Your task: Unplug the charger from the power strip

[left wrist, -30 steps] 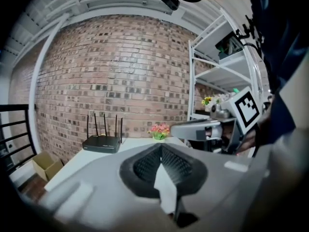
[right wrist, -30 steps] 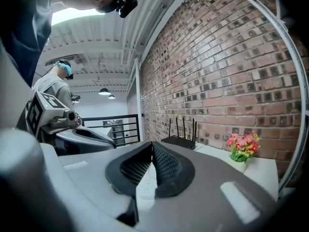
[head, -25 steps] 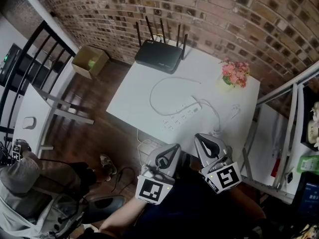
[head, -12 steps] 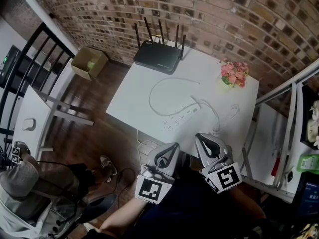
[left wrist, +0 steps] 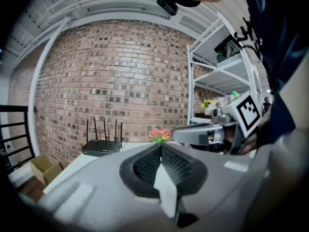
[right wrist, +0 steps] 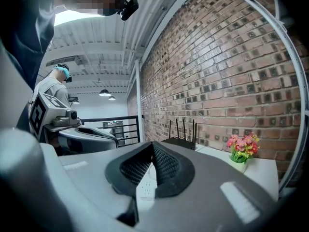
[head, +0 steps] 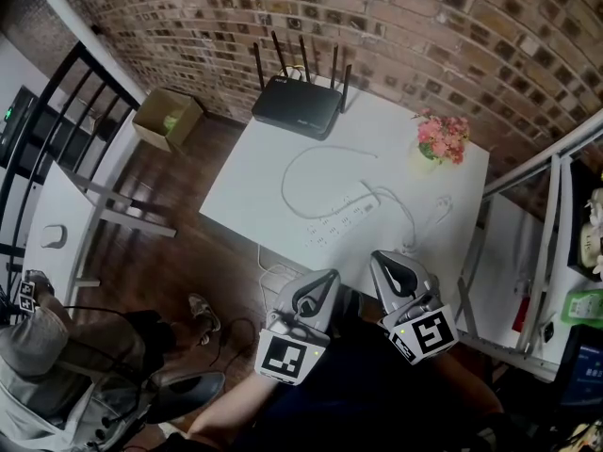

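A white power strip (head: pixel 341 220) lies on the white table (head: pixel 264 172), with a white charger (head: pixel 368 193) plugged in at its far right end and a thin white cable (head: pixel 306 158) looping behind it. Both grippers hover at the table's near edge, short of the strip. My left gripper (head: pixel 326 282) is shut and holds nothing; its closed tips (left wrist: pixel 161 146) show in the left gripper view. My right gripper (head: pixel 382 261) is shut and empty too, and through the gap under its tips (right wrist: pixel 153 146) a piece of the power strip (right wrist: pixel 147 185) shows.
A black router (head: pixel 300 104) with several antennas stands at the table's far edge by the brick wall. A small pot of pink flowers (head: pixel 441 141) sits at the far right corner. A metal shelf (head: pixel 556 252) stands right; a cardboard box (head: pixel 170 117) and a railing (head: pixel 66 130) left.
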`<state>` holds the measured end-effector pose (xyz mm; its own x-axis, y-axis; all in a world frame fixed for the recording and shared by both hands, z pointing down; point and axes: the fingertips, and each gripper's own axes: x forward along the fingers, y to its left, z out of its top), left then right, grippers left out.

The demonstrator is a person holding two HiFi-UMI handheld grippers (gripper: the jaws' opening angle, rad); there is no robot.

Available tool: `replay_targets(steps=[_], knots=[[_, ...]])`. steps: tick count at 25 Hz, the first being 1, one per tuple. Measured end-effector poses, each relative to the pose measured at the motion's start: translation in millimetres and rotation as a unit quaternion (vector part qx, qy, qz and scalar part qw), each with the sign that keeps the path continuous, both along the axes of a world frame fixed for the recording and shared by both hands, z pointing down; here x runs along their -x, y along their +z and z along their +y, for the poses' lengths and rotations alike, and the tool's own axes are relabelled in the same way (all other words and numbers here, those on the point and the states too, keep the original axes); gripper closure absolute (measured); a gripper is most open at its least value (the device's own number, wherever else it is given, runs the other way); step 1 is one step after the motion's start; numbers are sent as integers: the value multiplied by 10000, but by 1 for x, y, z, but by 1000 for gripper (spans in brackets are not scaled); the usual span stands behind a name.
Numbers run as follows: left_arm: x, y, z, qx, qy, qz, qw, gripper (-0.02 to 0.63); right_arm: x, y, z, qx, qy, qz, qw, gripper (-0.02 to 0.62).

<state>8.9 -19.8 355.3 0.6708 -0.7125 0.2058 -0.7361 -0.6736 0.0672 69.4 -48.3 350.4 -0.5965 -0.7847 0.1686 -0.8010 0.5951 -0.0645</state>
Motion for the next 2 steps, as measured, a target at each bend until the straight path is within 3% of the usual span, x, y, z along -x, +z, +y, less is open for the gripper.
replay_targets(steps=[2], knots=[[0, 0, -1, 11, 6, -2, 10000, 600, -1, 0, -1, 4, 11, 2, 10000, 583]])
